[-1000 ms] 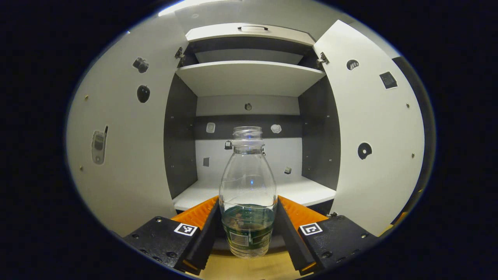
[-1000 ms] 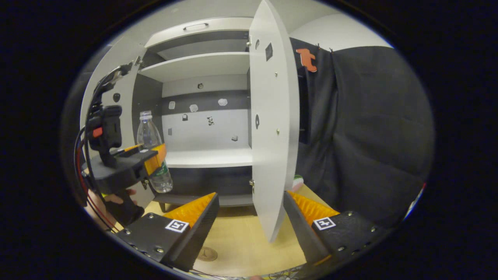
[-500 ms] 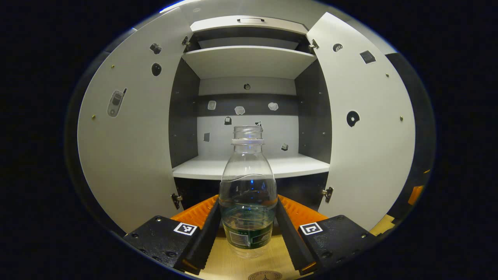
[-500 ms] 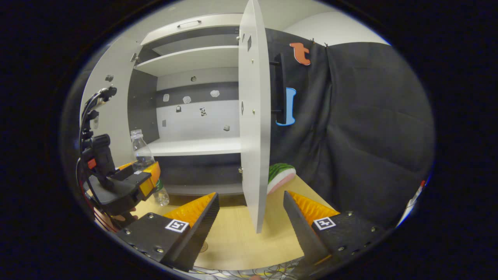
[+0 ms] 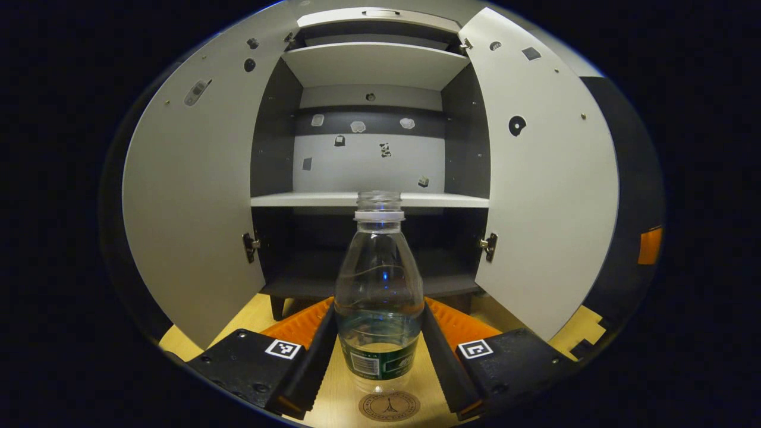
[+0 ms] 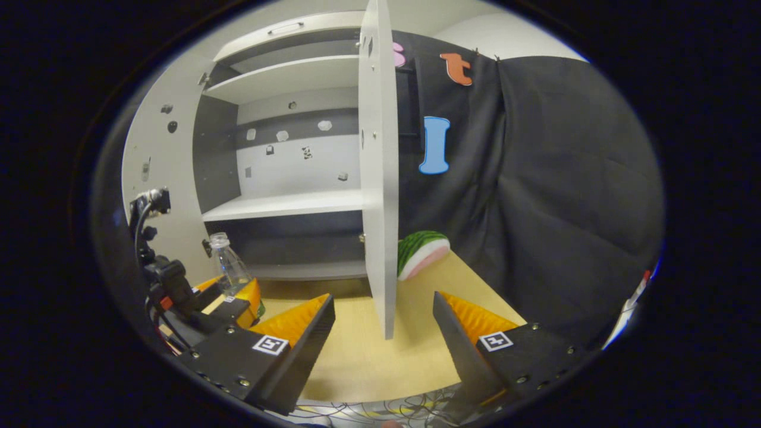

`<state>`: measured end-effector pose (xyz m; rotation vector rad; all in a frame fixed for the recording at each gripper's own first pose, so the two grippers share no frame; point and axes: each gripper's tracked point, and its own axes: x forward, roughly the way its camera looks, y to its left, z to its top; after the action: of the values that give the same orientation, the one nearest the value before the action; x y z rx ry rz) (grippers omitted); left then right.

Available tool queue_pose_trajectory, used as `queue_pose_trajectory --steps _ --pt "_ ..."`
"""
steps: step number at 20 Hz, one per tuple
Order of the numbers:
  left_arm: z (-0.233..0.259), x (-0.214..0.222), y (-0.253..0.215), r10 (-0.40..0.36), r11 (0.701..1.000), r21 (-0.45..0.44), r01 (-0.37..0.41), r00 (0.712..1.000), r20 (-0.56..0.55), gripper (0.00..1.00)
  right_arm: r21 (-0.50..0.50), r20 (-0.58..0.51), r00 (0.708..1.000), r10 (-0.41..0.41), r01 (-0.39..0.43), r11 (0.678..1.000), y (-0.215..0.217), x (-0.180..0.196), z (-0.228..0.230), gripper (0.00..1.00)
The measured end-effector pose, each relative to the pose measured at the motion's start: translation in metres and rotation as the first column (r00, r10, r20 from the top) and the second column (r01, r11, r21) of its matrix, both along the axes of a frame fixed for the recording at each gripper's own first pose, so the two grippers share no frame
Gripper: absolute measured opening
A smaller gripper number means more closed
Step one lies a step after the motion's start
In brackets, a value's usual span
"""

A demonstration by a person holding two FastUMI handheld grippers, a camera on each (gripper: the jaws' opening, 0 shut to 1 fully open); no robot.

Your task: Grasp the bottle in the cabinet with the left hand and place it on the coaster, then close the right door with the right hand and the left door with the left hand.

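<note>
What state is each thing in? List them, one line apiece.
bottle: uncapped, upright, partly filled, held above the table.
left gripper: shut on the bottle.
right gripper: open, holding nothing.
coaster: bare, lying flat just below the bottle.
left door: open.
right door: open.
cabinet: open, shelves bare.
watermelon slice: resting on the table beside the right door.

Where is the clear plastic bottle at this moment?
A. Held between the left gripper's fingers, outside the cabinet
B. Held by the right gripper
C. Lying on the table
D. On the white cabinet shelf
A: the clear plastic bottle stands upright, clamped by the left gripper, above the round brown coaster.
</note>
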<state>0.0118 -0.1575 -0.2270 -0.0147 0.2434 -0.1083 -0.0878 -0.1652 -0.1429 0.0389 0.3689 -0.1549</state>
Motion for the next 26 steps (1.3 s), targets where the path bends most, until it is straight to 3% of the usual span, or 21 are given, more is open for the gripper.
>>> queue_pose_trajectory --steps 8,15,19,23,26 --pt "-0.071 -0.015 -0.015 -0.023 1.000 0.014 0.024 0.998 -0.058 0.81 0.006 -0.104 0.994 0.020 -0.019 1.000 -0.001 -0.012 -0.042 1.00" --pt "-0.104 -0.025 -0.011 0.008 1.000 0.004 -0.007 0.991 -0.136 0.82 0.001 -0.141 0.989 0.043 -0.043 0.999 0.003 -0.013 -0.057 0.99" --pt "-0.101 -0.027 -0.014 -0.004 0.999 0.039 0.008 0.995 -0.102 0.82 0.006 -0.152 0.987 0.047 -0.046 0.999 0.002 -0.012 -0.060 1.00" --pt "-0.118 -0.043 -0.005 0.028 0.999 0.047 -0.020 0.984 -0.175 0.84 0.024 -0.160 0.986 0.050 -0.046 0.999 0.004 -0.011 -0.061 1.00" --pt "-0.107 -0.043 -0.004 0.030 0.999 0.048 -0.023 0.988 -0.154 0.88 0.035 -0.169 0.984 0.059 -0.054 0.998 0.008 -0.009 -0.064 1.00"
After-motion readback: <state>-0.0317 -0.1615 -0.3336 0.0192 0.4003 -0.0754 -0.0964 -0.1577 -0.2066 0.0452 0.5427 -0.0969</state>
